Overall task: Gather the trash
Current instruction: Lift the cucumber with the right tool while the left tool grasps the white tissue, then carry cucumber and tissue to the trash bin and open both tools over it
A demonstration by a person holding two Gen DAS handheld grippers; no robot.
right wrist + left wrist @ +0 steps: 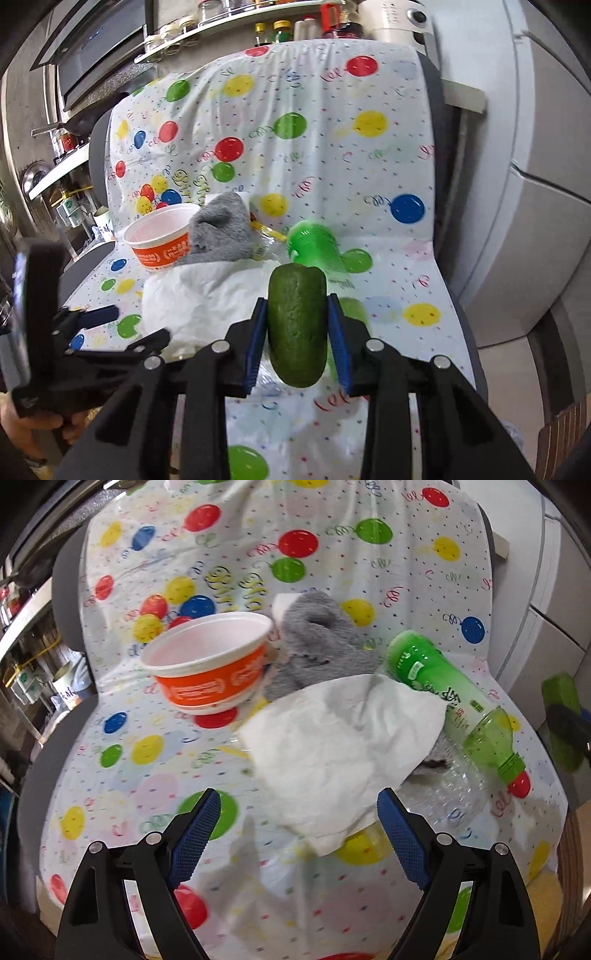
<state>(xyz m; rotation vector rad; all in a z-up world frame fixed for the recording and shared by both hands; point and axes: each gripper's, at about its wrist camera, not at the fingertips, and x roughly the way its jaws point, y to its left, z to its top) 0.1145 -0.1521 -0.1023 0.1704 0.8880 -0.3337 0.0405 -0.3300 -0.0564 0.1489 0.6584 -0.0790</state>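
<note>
A white tissue (332,746) lies crumpled on the balloon-print cover (147,775) of a chair seat. My left gripper (299,801) hovers open just in front of the tissue, which reaches down between its fingers without touching the pads. A green bottle (443,686) with a red cap lies on its side to the right. An orange and white bowl (210,664) sits behind the tissue on the left. My right gripper (296,306) is shut on a green sponge (297,325), held above the seat. The tissue (192,295), bowl (162,236) and blurred bottle (314,247) lie beyond it.
A grey plush toy (317,642) leans between bowl and bottle. A crushed clear bottle (450,790) lies partly under the tissue. Kitchen shelves (74,162) stand left of the chair, a white appliance (535,184) right. A hand (37,432) holds the left gripper (125,328).
</note>
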